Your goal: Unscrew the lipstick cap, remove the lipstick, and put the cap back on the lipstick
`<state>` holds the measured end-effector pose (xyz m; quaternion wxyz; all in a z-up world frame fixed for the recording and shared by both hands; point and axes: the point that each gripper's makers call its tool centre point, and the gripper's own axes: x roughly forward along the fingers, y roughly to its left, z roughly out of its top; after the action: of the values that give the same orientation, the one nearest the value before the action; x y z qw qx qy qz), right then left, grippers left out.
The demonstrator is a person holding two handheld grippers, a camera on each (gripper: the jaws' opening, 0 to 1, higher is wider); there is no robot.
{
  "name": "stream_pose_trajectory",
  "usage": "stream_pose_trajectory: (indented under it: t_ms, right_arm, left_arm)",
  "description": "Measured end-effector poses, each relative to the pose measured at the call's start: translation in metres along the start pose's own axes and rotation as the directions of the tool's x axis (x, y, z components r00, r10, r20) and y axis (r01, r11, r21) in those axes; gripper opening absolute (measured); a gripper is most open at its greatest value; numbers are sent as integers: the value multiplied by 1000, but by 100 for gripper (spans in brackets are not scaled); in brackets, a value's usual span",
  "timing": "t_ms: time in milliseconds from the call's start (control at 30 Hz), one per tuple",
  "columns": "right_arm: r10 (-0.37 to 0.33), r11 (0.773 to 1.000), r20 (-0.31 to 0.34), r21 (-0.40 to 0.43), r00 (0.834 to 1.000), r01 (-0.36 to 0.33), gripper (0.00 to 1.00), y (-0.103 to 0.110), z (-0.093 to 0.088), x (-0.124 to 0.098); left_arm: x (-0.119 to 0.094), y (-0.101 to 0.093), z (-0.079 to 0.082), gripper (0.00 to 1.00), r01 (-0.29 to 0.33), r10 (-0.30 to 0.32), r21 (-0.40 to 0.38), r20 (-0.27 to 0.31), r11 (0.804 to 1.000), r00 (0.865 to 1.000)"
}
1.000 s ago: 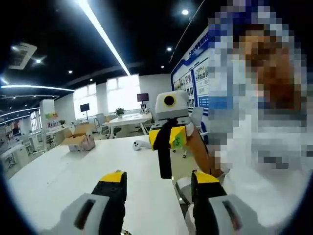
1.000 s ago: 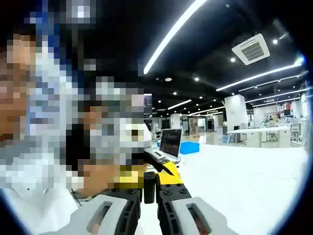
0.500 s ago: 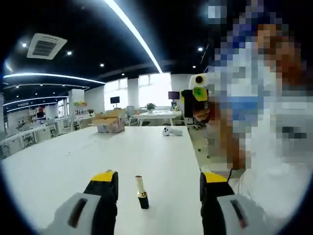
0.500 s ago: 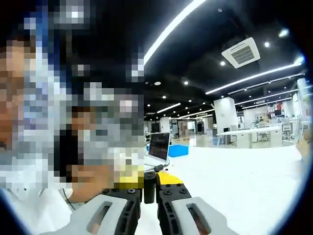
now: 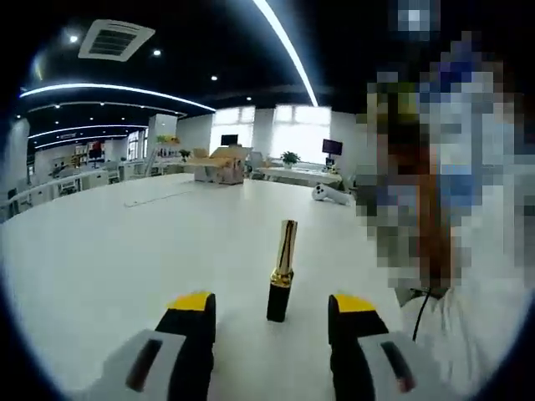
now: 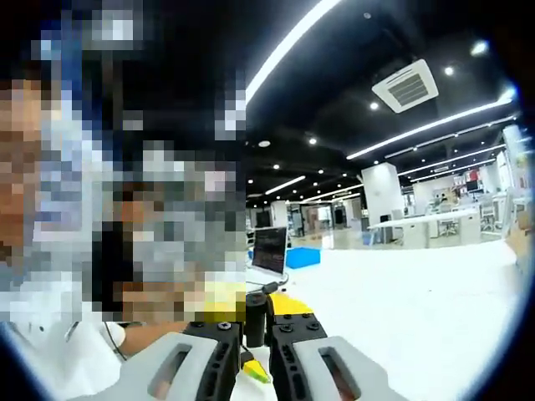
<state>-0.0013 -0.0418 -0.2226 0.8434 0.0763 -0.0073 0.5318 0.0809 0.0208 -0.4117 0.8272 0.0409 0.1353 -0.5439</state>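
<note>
Left gripper (image 5: pixel 272 313): yellow-tipped black jaws set wide apart, nothing between them. Just beyond the tips, standing upright on the white bench (image 5: pixel 109 251), the uncapped lipstick with black base and slim gold tube (image 5: pixel 281 271), roughly centred on the gap between the jaws and touching neither. Farther back from the lipstick, to its right near the bench edge, a small white rounded object (image 5: pixel 330 195); too small to identify. Well behind the lipstick, a brown cardboard box (image 5: pixel 224 164) at the far end of the bench, with bright windows (image 5: pixel 284 134) beyond it and long strip lights (image 5: pixel 284 42) crossing the dark ceiling overhead. To the right of the lipstick, a person in white clothing (image 5: pixel 468 326).

Right gripper (image 6: pixel 255 322): jaws drawn close together, clamped on the short black cylindrical lipstick cap (image 6: pixel 255 316), which stands upright between the yellow tips. Below the cap, between the jaws, a small yellow-green bit; cannot tell what. Beyond the cap, an open laptop with a dark screen (image 6: pixel 269 251) and a blue tray-like box (image 6: pixel 304 256) beside it on a white bench (image 6: pixel 418 301). Farther off, more white desks (image 6: pixel 426 230), and a ceiling air vent (image 6: pixel 405 85) high above.
</note>
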Motion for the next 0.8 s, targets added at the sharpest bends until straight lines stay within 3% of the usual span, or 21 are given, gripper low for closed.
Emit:
stream_pose_trajectory:
  t_ms: [333,800]
  right_arm:
    - [-5,1000,10,11,1000,5,9,-2,2,-1]
    - [-27,999,36,48,999,25,9,-8,4,4]
  left_arm:
    - [10,-1,4,37,5,-5,25,38,1000,999]
    - [15,-7,3,13,-4,2,51,44,999,999]
